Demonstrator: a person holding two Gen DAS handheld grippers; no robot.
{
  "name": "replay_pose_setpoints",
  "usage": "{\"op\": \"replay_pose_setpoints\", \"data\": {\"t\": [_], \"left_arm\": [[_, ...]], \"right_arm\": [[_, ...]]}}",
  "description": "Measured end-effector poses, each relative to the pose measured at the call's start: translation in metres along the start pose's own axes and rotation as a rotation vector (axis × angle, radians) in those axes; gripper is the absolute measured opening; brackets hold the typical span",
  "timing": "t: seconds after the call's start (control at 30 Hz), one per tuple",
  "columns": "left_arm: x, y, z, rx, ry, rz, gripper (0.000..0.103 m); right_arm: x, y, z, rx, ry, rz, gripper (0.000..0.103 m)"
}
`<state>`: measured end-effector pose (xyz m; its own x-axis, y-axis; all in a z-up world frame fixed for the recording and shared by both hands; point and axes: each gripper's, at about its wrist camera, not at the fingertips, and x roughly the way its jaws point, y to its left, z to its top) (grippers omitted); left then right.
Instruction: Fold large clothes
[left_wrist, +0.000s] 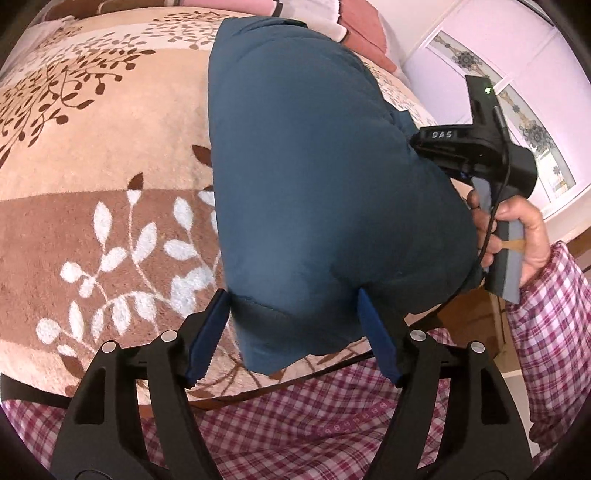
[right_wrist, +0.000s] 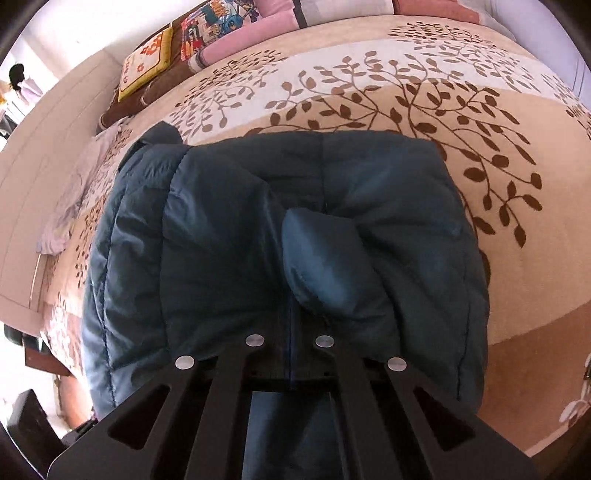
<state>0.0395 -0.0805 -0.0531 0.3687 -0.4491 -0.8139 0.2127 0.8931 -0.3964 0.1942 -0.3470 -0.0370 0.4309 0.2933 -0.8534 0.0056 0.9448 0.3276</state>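
Note:
A dark blue padded jacket (left_wrist: 314, 166) lies folded in a thick bundle on a bed with a beige leaf-patterned blanket (left_wrist: 92, 147). In the left wrist view my left gripper (left_wrist: 291, 293) stands open with the jacket's near corner between its blue pads (left_wrist: 207, 332), which do not squeeze it. My right gripper (left_wrist: 415, 142), held by a hand (left_wrist: 517, 229), digs into the bundle's right side. In the right wrist view the right gripper (right_wrist: 295, 306) is shut on a puffed fold (right_wrist: 317, 258) of the jacket (right_wrist: 221, 240), which hides its fingertips.
Colourful cushions (right_wrist: 166, 55) and pink folded bedding (right_wrist: 236, 40) lie at the bed's head. A pale cloth (right_wrist: 70, 199) sits by the bed's left edge beside a cream panel (right_wrist: 29, 166). The person's checked shirt (left_wrist: 332, 424) is close below the left gripper. A white patterned door (left_wrist: 524, 122) stands at right.

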Motion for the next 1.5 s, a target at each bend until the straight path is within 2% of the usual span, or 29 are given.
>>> {"op": "replay_pose_setpoints", "data": {"t": [0.2,0.47,0.67,0.87,1.03,1.2,1.5], "left_arm": [[-0.01,-0.009,0.001,0.045,-0.03,0.014,0.071],[-0.037,0.003,0.019,-0.018,-0.12,0.055,0.072],[-0.038,0.001,0.038,-0.017,-0.16,0.105,0.072],[-0.037,-0.007,0.042,0.015,-0.176,0.13,0.072],[-0.038,-0.005,0.042,0.018,-0.181,0.141,0.072],[-0.038,-0.001,0.042,-0.006,-0.181,0.146,0.072],[-0.044,0.002,0.041,-0.004,-0.192,0.152,0.072]], "right_arm": [[0.002,-0.012,-0.007,0.055,-0.002,0.03,0.0],[-0.001,-0.007,-0.006,0.07,0.012,-0.009,0.0],[-0.025,0.001,-0.008,0.08,-0.003,-0.017,0.0],[-0.073,0.016,-0.043,0.003,-0.074,-0.01,0.001],[-0.098,0.015,-0.095,-0.021,-0.073,0.022,0.001],[-0.085,-0.003,-0.122,0.029,-0.017,0.023,0.001],[-0.049,-0.014,-0.126,0.061,0.055,-0.015,0.0]]}}
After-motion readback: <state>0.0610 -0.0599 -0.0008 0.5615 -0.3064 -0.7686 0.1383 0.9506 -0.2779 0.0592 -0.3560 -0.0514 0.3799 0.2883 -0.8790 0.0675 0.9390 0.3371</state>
